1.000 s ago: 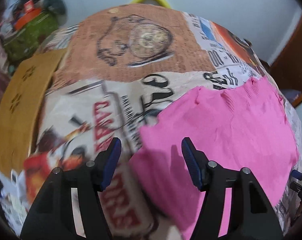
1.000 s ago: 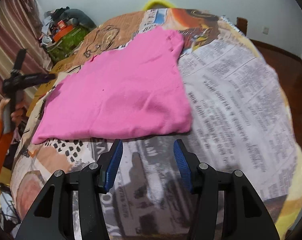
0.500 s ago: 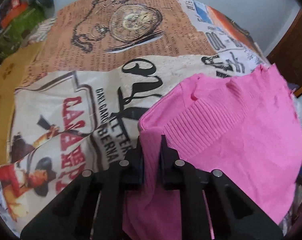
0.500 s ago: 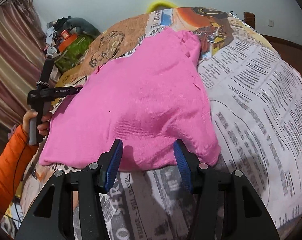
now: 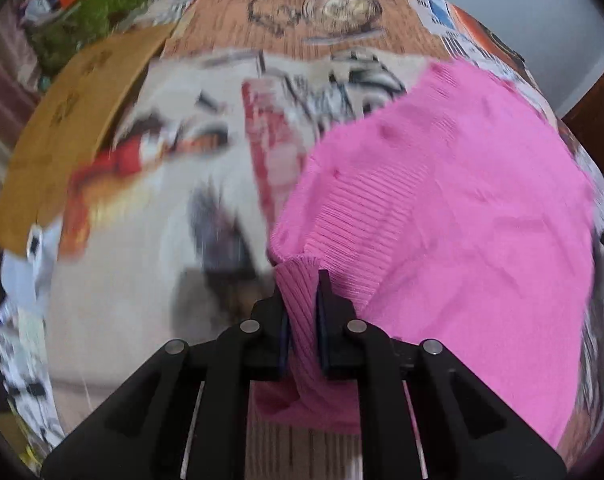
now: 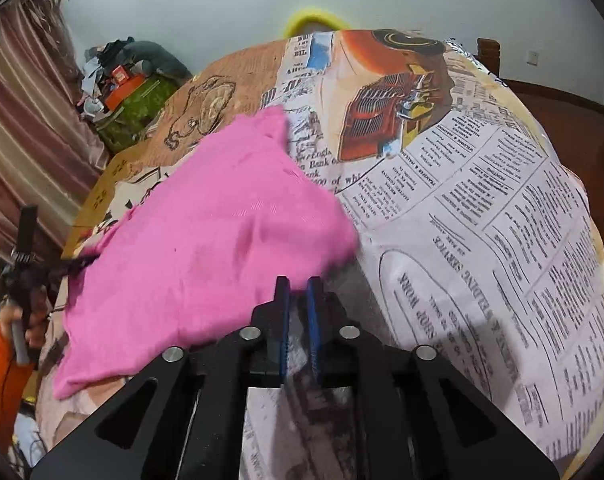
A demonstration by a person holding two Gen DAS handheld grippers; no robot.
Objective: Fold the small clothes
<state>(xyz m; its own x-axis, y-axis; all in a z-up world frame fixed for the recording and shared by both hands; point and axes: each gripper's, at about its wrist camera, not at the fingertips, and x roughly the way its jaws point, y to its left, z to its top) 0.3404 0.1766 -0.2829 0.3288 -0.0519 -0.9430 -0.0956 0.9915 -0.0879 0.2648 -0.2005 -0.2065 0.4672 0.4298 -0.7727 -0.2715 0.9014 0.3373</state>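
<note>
A pink knit garment (image 5: 454,216) lies on a bed covered with a newspaper-print sheet (image 6: 482,208). My left gripper (image 5: 302,300) is shut on the garment's ribbed hem and lifts that corner off the sheet. In the right wrist view the same garment (image 6: 214,248) spreads left and away. My right gripper (image 6: 298,292) is shut at the garment's near right edge, and pink cloth shows between the tips; the edge is lifted slightly. The left gripper (image 6: 78,262) also shows at the far left of that view, held by a hand in an orange sleeve.
A brown cardboard sheet (image 5: 70,132) lies at the bed's left side. A pile of clutter with a green bag (image 6: 138,108) sits by the striped curtain (image 6: 26,120). A yellow object (image 6: 314,20) peeks behind the bed. Wooden floor (image 6: 562,104) lies to the right.
My left gripper closed on the hem a moment ago and has lifted it. My right gripper moved forward to the garment's edge and shut on it. The garment is now bunched and raised.
</note>
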